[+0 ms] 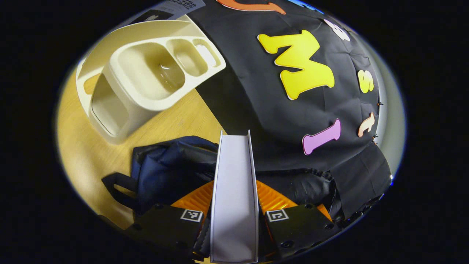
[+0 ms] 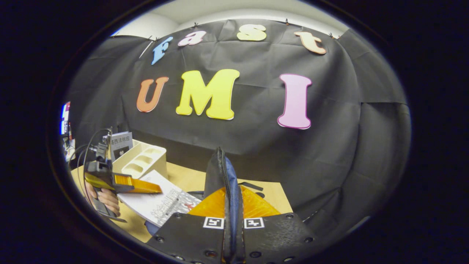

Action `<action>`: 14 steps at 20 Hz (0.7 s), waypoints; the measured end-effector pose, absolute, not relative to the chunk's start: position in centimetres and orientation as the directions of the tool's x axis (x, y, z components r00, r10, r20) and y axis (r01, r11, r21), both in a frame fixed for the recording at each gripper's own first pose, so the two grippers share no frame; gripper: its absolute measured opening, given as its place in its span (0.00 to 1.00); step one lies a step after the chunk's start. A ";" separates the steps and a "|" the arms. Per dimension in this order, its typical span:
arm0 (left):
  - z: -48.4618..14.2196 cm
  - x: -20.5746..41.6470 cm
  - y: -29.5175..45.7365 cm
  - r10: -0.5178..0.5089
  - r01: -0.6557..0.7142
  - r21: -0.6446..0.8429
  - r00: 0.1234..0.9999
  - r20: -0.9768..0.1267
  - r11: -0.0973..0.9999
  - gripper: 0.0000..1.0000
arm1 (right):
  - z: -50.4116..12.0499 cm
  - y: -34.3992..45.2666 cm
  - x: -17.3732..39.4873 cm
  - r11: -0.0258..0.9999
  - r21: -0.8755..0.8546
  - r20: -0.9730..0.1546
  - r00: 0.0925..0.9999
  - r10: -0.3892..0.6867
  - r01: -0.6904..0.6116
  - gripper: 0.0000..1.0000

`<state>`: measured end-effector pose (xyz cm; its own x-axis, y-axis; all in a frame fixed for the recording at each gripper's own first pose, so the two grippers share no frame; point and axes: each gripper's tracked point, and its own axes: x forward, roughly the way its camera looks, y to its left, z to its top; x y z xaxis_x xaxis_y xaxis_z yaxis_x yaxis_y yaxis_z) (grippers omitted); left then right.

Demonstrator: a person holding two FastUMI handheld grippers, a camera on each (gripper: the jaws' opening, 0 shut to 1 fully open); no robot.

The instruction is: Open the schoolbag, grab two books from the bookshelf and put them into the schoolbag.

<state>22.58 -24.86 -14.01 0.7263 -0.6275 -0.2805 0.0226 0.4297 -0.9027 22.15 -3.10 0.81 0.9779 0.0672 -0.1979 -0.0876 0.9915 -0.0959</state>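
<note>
My left gripper is shut on a white book, seen edge-on and pointing away from me. Below it lies the dark blue schoolbag on the wooden table. In the right gripper view the same gripper holds the book tilted over the bag, with a hand behind it. My right gripper is shut on the schoolbag's zippered rim and holds it lifted upright. The cream bookshelf stands at the back left, and another book stands in it.
The wooden table runs to the left of the bag and ends at the black cloth wall. The bag's black strap lies on the table. Cables trail from the left gripper.
</note>
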 end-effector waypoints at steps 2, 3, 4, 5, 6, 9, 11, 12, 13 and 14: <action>-16.0 22.4 -26.1 -0.612 0.013 -0.889 0.729 -0.305 0.458 0.49 | 0.9 -3.0 21.9 0.992 -0.084 -0.194 0.978 0.077 -0.094 0.03; -16.1 22.2 -26.7 -0.619 0.010 -0.900 0.730 -0.292 0.436 0.49 | 0.9 -3.0 21.9 0.992 -0.080 -0.192 0.978 0.081 -0.098 0.03; -16.8 21.9 -27.1 -0.604 0.003 -0.893 0.738 -0.301 0.449 0.49 | 0.9 -3.0 21.8 0.992 -0.075 -0.192 0.978 0.085 -0.100 0.03; -17.7 21.7 -27.6 -0.588 0.012 -0.876 0.745 -0.314 0.482 0.49 | 0.9 -3.0 21.8 0.992 -0.071 -0.189 0.978 0.088 -0.103 0.03; -18.2 21.3 -28.0 -0.578 0.025 -0.869 0.755 -0.308 0.494 0.49 | 0.9 -2.9 21.7 0.992 -0.067 -0.188 0.978 0.094 -0.108 0.05; -18.7 20.7 -29.7 -0.562 0.063 -0.847 0.774 -0.293 0.528 0.51 | 0.9 -2.4 21.6 0.990 -0.065 -0.181 0.977 0.112 -0.126 0.05; -19.1 20.7 -30.5 -0.552 0.074 -0.841 0.784 -0.283 0.537 0.52 | 1.3 -2.3 21.4 0.990 -0.063 -0.166 0.979 0.115 -0.127 0.05; -19.3 20.9 -31.0 -0.552 0.066 -0.846 0.784 -0.285 0.530 0.53 | 1.9 -2.2 21.2 0.990 -0.063 -0.145 0.982 0.117 -0.127 0.05; -19.4 21.0 -31.6 -0.557 0.067 -0.849 0.781 -0.283 0.525 0.53 | 2.1 -2.0 21.0 0.989 -0.065 -0.134 0.983 0.122 -0.132 0.05; -19.4 21.0 -32.0 -0.558 0.065 -0.852 0.781 -0.281 0.519 0.53 | 2.0 -1.8 21.0 0.989 -0.063 -0.133 0.983 0.125 -0.134 0.05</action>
